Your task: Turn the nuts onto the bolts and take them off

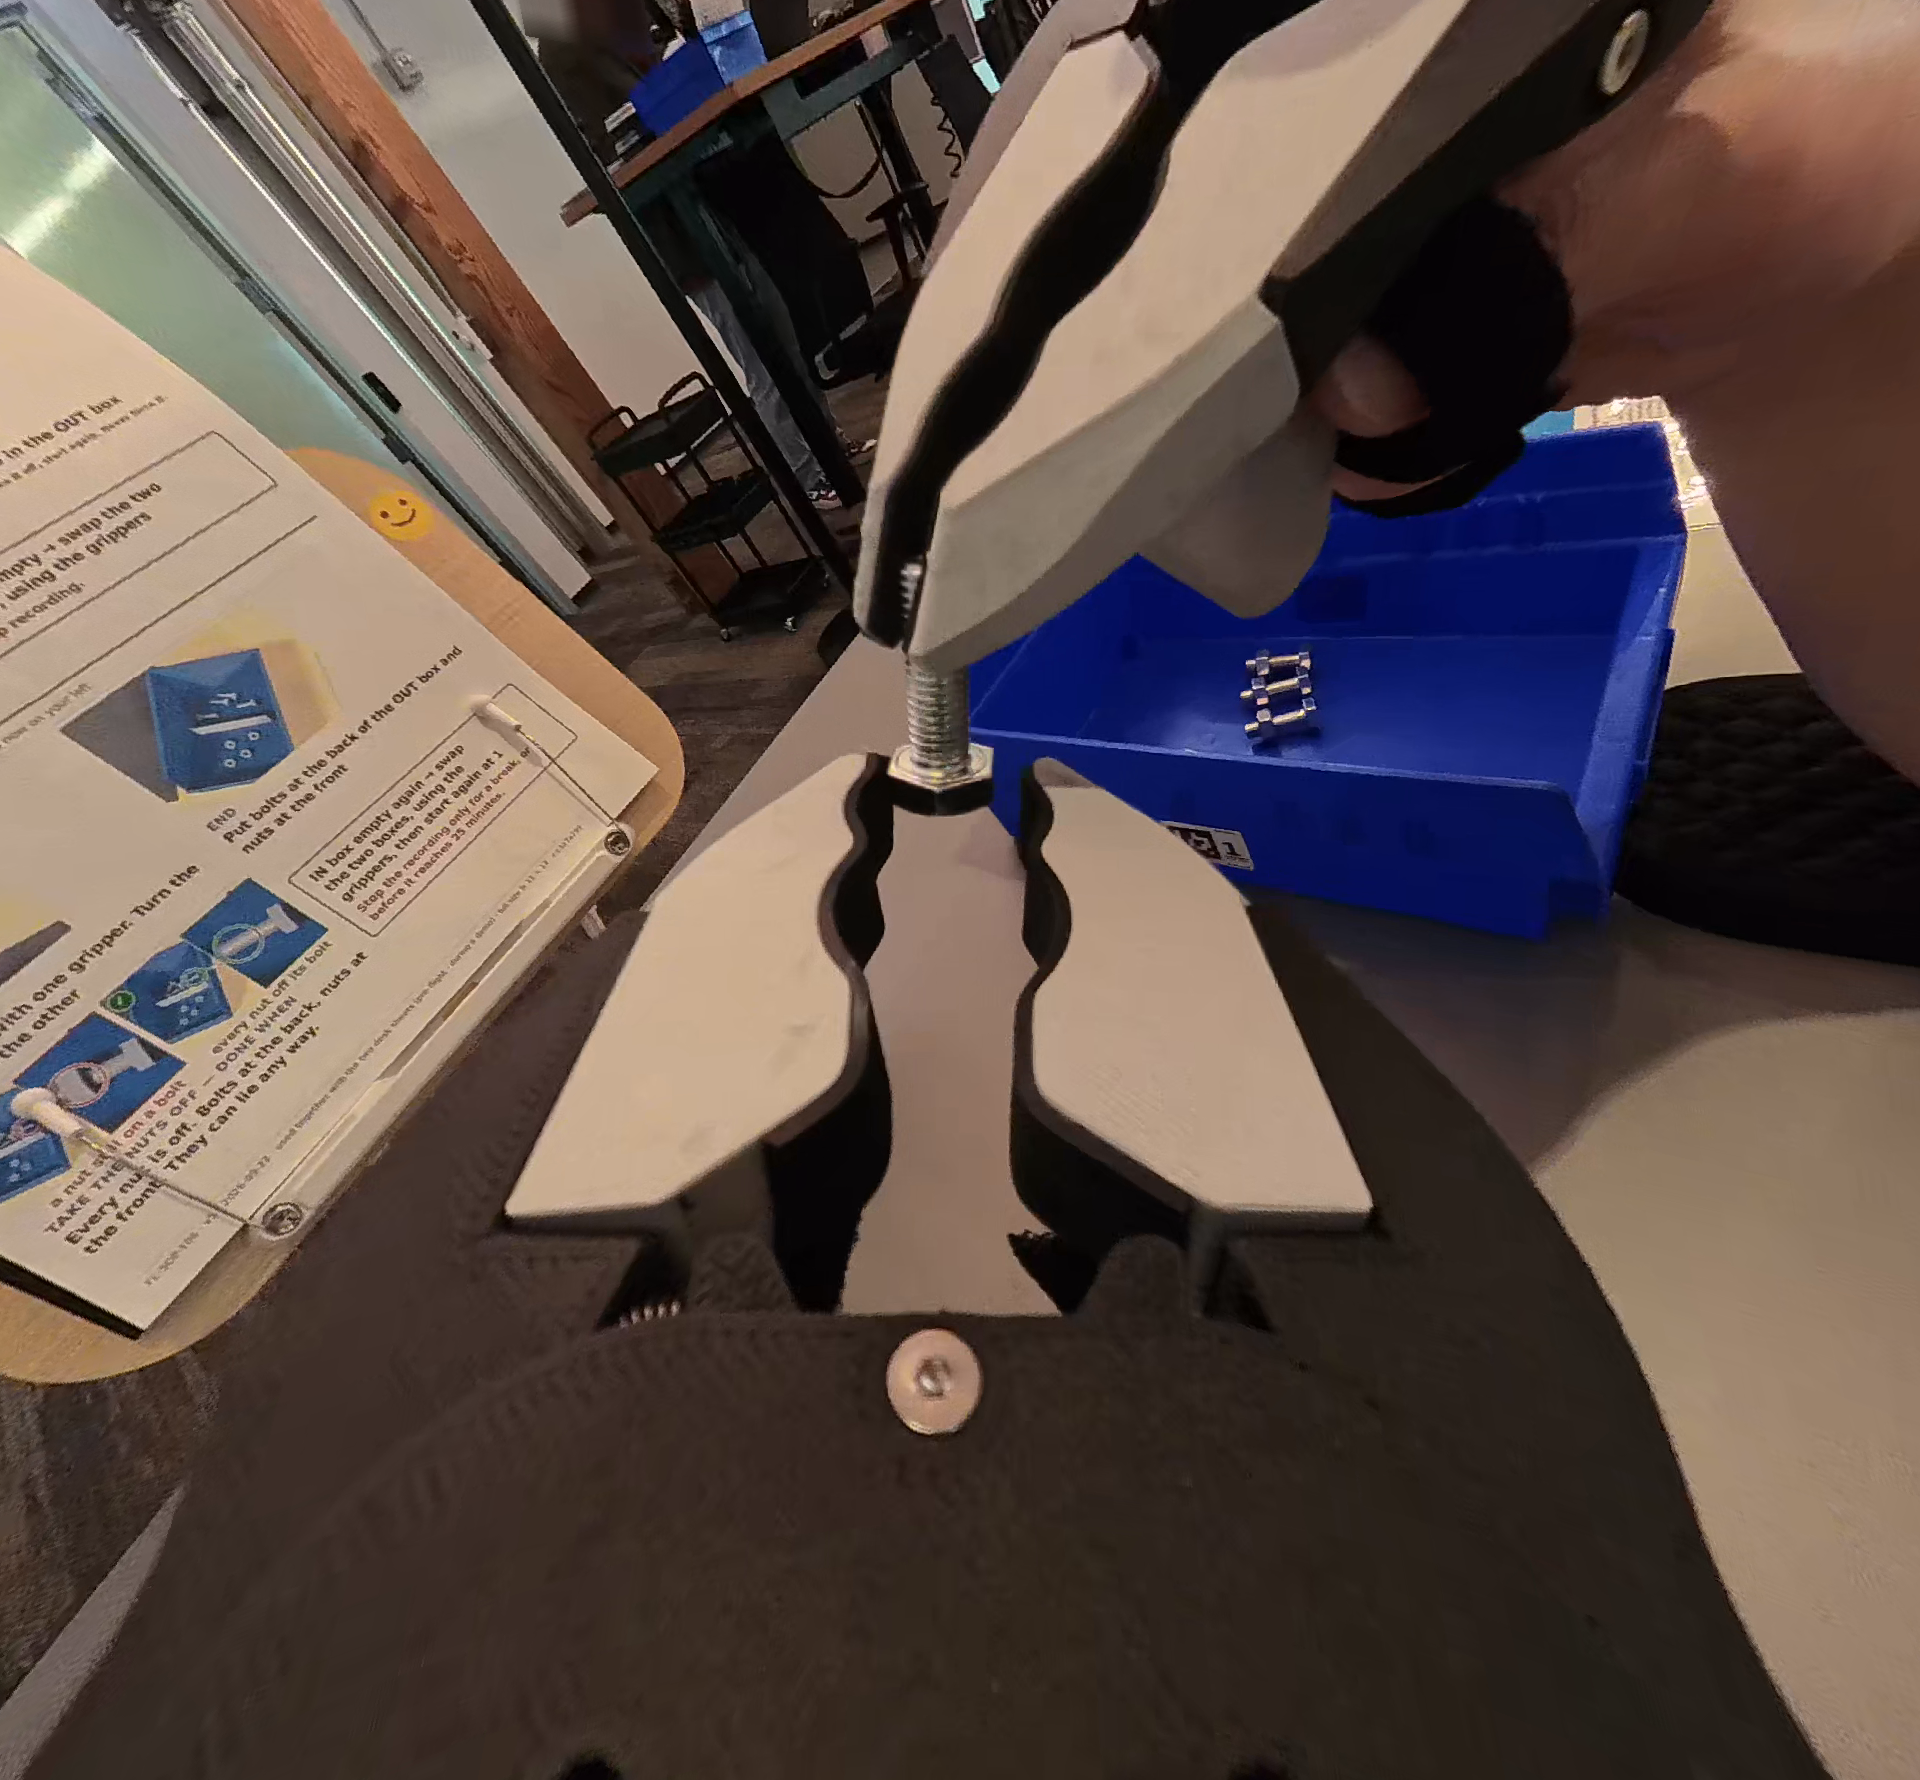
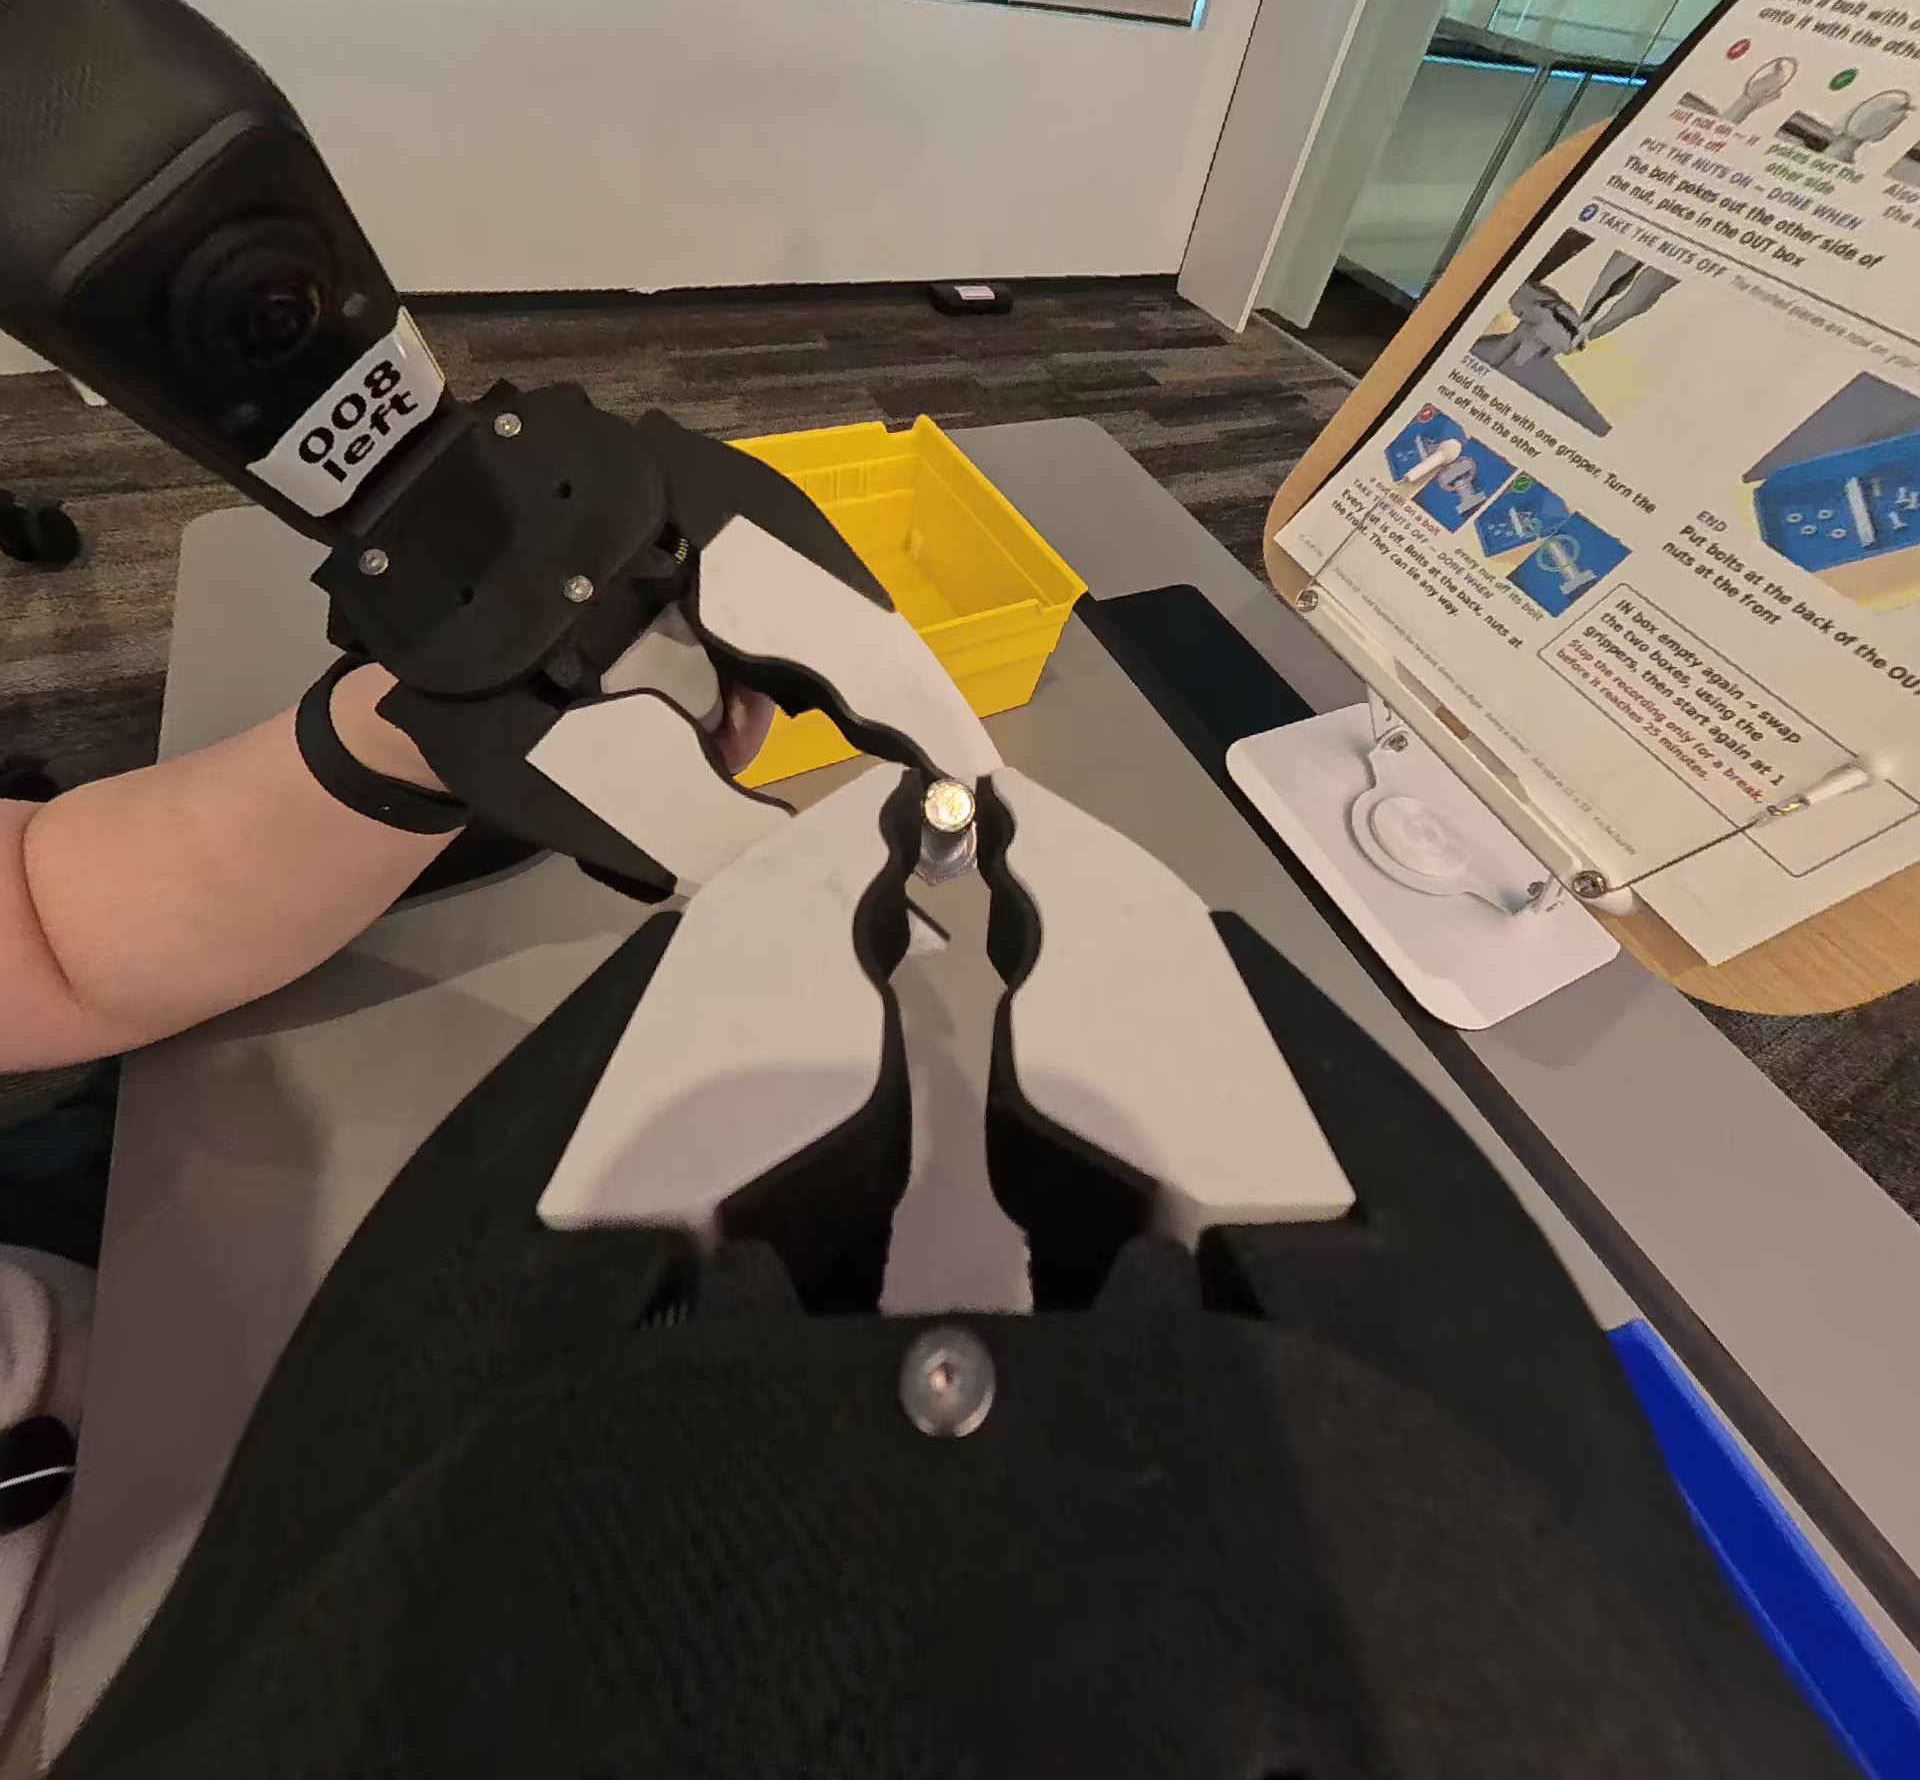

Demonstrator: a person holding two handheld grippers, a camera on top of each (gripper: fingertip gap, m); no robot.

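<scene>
Bolt (image 1: pixel 935 707) is standing upright at frame centre, its top being pinched by the right gripper (image 1: pixel 896 624) coming from the upper right. Left gripper (image 1: pixel 940 790) fingers are spreading around the nut (image 1: pixel 935 785), beside a blue bin (image 1: pixel 1403 847).

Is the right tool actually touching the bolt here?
Touching. The left wrist view shows the right tool clamped on the bolt, with the threads pinched between its tips above the nut.
</scene>
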